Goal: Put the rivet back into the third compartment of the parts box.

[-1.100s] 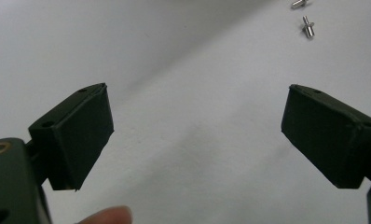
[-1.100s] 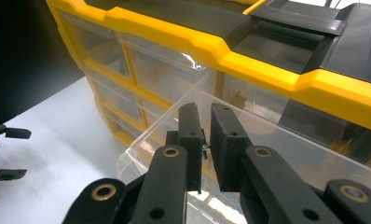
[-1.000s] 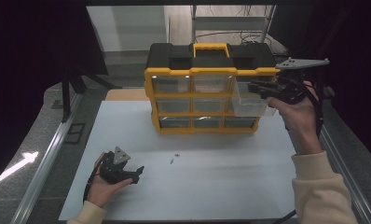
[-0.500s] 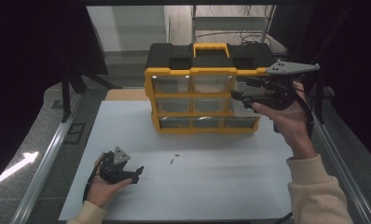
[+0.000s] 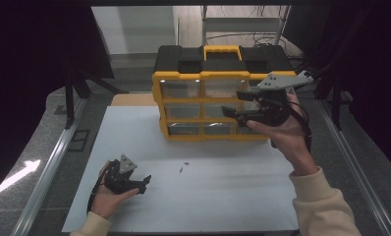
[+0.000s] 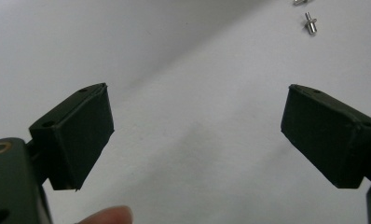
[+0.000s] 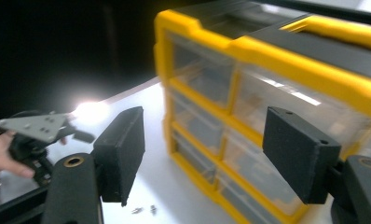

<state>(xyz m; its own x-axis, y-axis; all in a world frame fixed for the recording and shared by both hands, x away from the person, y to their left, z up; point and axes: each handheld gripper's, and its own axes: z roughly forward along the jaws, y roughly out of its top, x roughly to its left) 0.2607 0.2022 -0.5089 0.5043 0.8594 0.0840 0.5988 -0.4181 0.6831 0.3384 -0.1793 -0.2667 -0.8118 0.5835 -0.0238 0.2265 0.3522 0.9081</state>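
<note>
The right gripper (image 5: 237,104), jaws just opened and empty, hangs before the organizer (image 5: 218,93) at the table's back; judged next: pick a drawer; left gripper (image 5: 143,183) rests open near two pins (image 5: 183,167).

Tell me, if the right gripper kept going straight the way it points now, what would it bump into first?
Most likely the yellow organizer: the right gripper has open, empty jaws aimed at its clear drawer fronts. Which drawer comes first is hard to judge.
</note>
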